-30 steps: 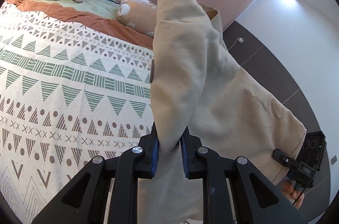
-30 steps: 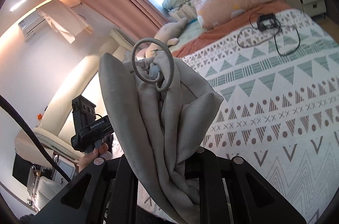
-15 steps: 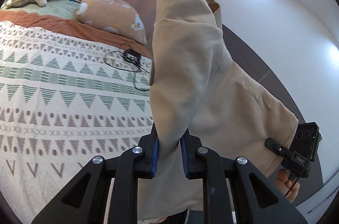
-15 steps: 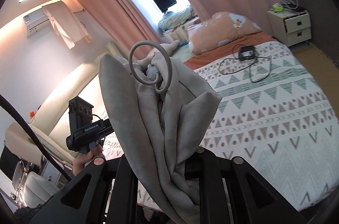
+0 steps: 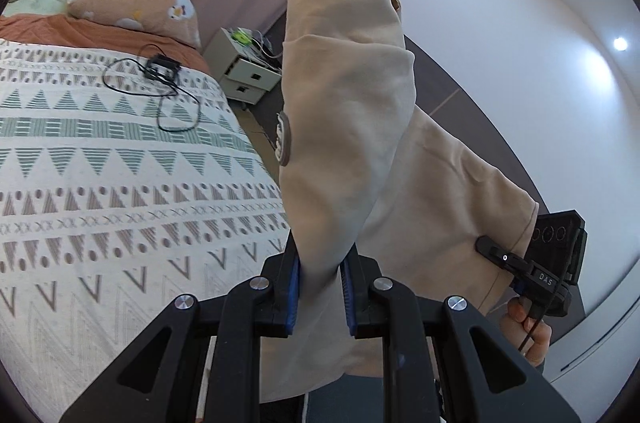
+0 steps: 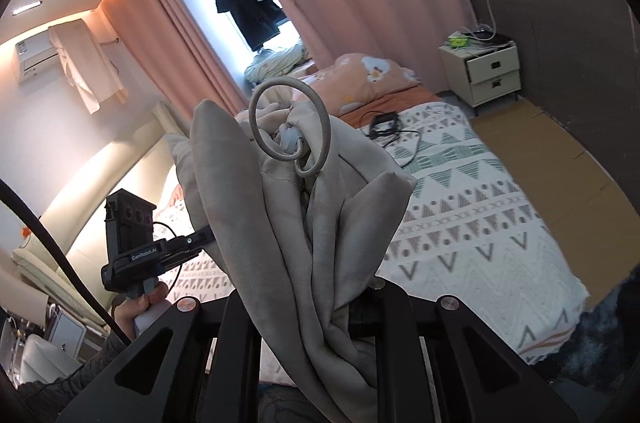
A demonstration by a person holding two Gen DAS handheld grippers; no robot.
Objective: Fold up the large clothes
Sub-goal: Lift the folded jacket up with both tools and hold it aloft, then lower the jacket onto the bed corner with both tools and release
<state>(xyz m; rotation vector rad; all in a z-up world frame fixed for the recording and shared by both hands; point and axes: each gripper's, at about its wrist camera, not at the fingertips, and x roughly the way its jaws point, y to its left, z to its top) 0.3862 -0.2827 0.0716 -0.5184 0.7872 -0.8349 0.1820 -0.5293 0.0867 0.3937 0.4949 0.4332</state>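
A large beige garment (image 5: 352,111) is held up in the air beside the bed. My left gripper (image 5: 320,287) is shut on a fold of it, the cloth squeezed between the blue pads. In the right wrist view the same garment (image 6: 320,231) looks grey-beige and bunched, with a drawstring loop (image 6: 288,127) curling at its top; my right gripper (image 6: 332,307) is shut on it, its pads buried in the folds. Each view shows the other gripper's handle in a hand: the right gripper (image 5: 548,271) behind the cloth, the left gripper (image 6: 136,251) at the left.
The bed (image 5: 100,191) with a patterned white, green and brown cover lies below. A black charger with its cable (image 5: 160,71) rests on it near an orange pillow (image 5: 136,3). A white nightstand (image 6: 480,71) stands by the dark wall; cardboard sheets (image 6: 560,159) cover the floor.
Both views have swung across the bed toward the nightstand side, and the grippers have risen a little. The garment stays clamped in both, hanging much the same.
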